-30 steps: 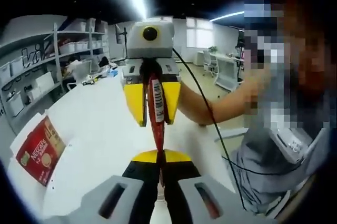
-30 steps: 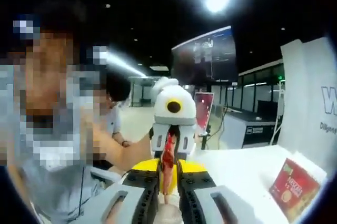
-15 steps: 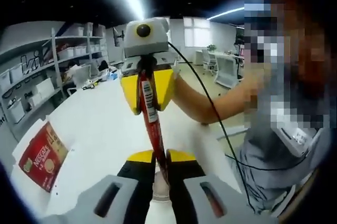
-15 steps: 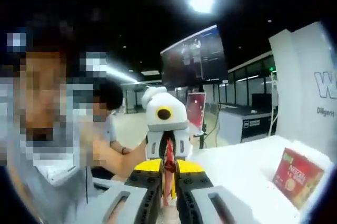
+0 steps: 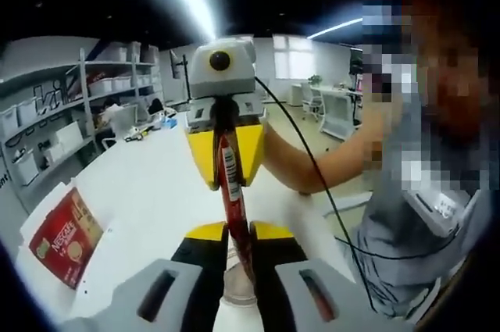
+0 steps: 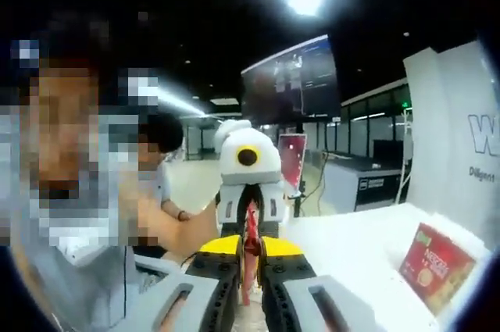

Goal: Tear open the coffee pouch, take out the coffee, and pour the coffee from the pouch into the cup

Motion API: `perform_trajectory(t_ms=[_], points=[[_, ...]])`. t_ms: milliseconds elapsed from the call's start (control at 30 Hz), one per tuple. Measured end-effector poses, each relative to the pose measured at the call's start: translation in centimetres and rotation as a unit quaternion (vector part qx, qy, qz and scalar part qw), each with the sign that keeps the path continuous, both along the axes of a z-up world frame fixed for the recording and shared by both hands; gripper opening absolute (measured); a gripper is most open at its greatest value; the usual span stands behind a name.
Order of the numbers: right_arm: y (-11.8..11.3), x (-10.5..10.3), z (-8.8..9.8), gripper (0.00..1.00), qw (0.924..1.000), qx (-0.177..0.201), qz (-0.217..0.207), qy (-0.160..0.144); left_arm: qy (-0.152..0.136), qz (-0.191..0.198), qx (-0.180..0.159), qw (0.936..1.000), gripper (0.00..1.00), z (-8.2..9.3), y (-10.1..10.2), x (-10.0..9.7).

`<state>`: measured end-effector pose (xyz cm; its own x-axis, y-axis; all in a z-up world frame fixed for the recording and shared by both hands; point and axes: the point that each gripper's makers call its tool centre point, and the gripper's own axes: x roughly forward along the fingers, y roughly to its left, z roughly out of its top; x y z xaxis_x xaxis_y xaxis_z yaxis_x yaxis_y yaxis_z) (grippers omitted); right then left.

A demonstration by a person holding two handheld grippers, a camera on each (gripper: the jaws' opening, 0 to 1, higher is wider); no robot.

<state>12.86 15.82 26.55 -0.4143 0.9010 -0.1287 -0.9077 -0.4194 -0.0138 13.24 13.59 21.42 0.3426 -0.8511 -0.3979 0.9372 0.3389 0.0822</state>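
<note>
1. The coffee pouch [image 5: 232,191] sits between the left gripper [image 5: 234,232] and the right gripper [image 5: 226,154].
2. The box [image 5: 66,235] lies on the table [image 5: 156,191], to the left.
3. A cup [image 5: 234,301] is below the pouch.

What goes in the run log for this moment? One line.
left gripper: shut on coffee pouch | right gripper: shut on it | red box: on table

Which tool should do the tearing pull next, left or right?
Either, by these views: the left tool and the right tool each clamp one end of the red coffee pouch stretched between them. Neither looks better placed; I'd hold left, pull right.
</note>
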Motion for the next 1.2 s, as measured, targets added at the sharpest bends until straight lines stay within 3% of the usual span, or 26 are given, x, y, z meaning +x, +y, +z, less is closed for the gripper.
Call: perform_trajectory(t_ms=[800, 1000, 1100, 1200], points=[[0.01, -0.59, -0.48, 0.10, 0.9998, -0.009, -0.003, -0.019, 0.010, 0.006, 0.005, 0.9999, 0.04, -0.17, -0.02, 0.25], [-0.12, -0.82, -0.58, 0.11, 0.9991, 0.001, 0.009, -0.041, 0.007, 0.006, 0.008, 0.9999, 0.04, -0.23, 0.00, 0.20], [-0.27, -0.78, -0.85, 0.21, 0.9979, 0.004, 0.016, -0.063, 0.009, 0.008, 0.002, 0.9999, 0.04, -0.17, 0.08, 0.26], [-0.38, -0.79, -0.55, 0.19, 0.9976, 0.011, 0.014, -0.067, 0.006, 0.008, 0.006, 0.9999, 0.04, -0.26, 0.21, 0.31]])
